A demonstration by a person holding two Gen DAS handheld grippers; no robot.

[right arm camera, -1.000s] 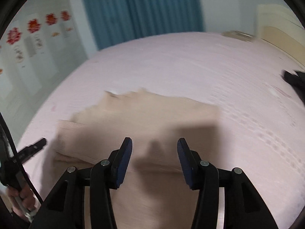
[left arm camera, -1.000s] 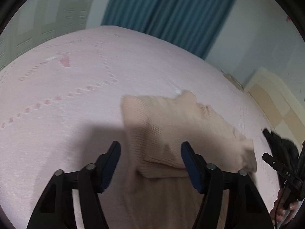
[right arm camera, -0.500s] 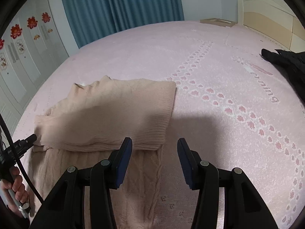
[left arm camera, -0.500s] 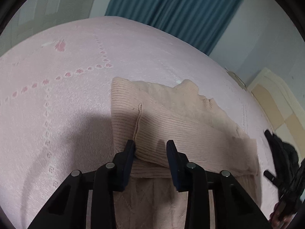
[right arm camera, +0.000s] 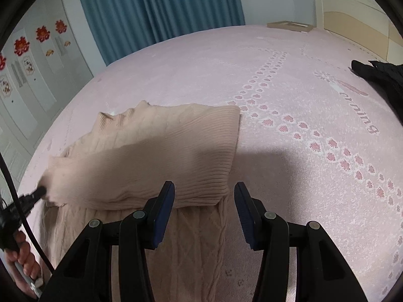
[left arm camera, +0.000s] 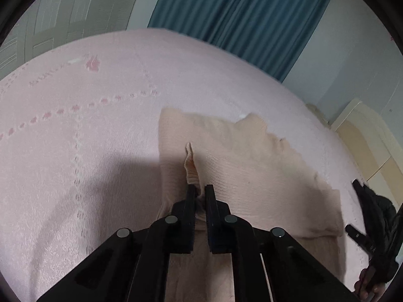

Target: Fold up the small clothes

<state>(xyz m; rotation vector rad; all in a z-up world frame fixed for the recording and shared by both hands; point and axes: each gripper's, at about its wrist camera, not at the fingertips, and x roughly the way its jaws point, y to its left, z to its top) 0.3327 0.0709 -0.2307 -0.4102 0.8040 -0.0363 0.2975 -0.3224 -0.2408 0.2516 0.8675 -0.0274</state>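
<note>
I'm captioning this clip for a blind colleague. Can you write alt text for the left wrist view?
The left gripper is shut on a pinched ridge of a beige knit sweater lying partly folded on a pink bedspread. Teal curtains hang behind, and a black garment lies at the right edge.

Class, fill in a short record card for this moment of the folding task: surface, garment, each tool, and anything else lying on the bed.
surface: pink bedspread with paw-print pattern
garment: beige knit sweater, partly folded over itself
left tool: shut, pinching a raised ridge of the sweater's ribbed edge
right tool: open, hovering at the sweater's folded corner, nothing gripped
other item: black garment at the bed's edge
background: blue curtain
</note>
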